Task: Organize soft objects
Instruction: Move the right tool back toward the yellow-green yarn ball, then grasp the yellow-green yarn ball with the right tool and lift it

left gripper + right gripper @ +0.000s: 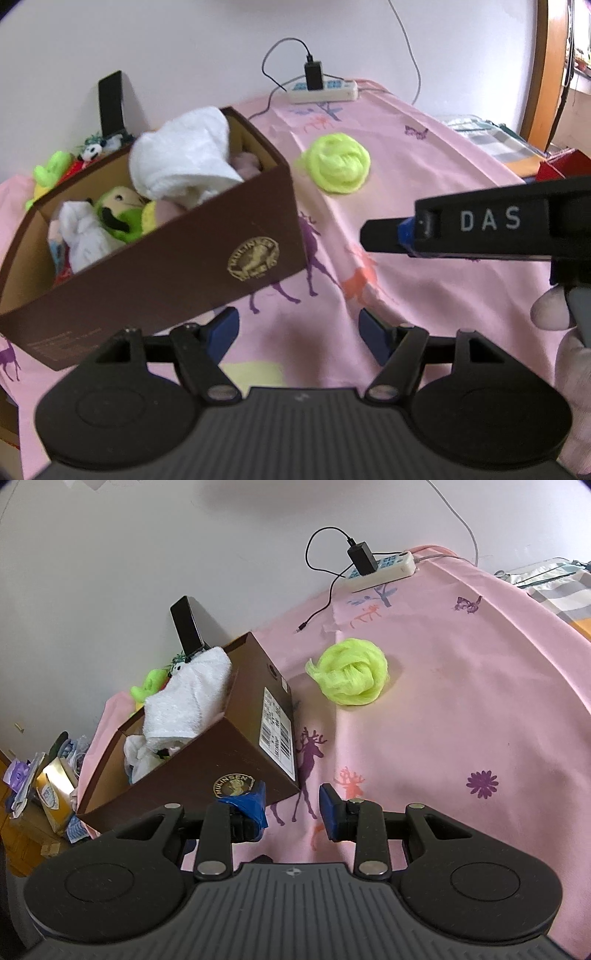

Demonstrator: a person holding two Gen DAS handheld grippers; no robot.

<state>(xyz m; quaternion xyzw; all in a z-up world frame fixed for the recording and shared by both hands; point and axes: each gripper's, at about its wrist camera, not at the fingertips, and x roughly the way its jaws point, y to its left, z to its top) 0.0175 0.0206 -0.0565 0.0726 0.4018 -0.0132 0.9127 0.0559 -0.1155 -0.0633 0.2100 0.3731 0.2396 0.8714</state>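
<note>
A brown cardboard box [184, 266] [207, 771] stands on the pink cloth at the left. It holds a white towel [184, 162] [192, 698], a green plush toy [122, 216] and other soft items. A neon yellow-green yarn bundle [338, 164] [351, 672] lies on the cloth to the right of the box. My left gripper [297, 332] is open and empty, low in front of the box's near corner. My right gripper [293, 808] is open and empty beside the box's right corner; it also shows from the side in the left wrist view [384, 232].
A white power strip [323, 90] [380, 570] with a black charger and cable lies at the back by the wall. A black phone-like slab [110, 103] [186, 626] leans on the wall behind the box. Green and panda toys [70, 162] sit behind the box. Clutter [40, 786] lies past the left edge.
</note>
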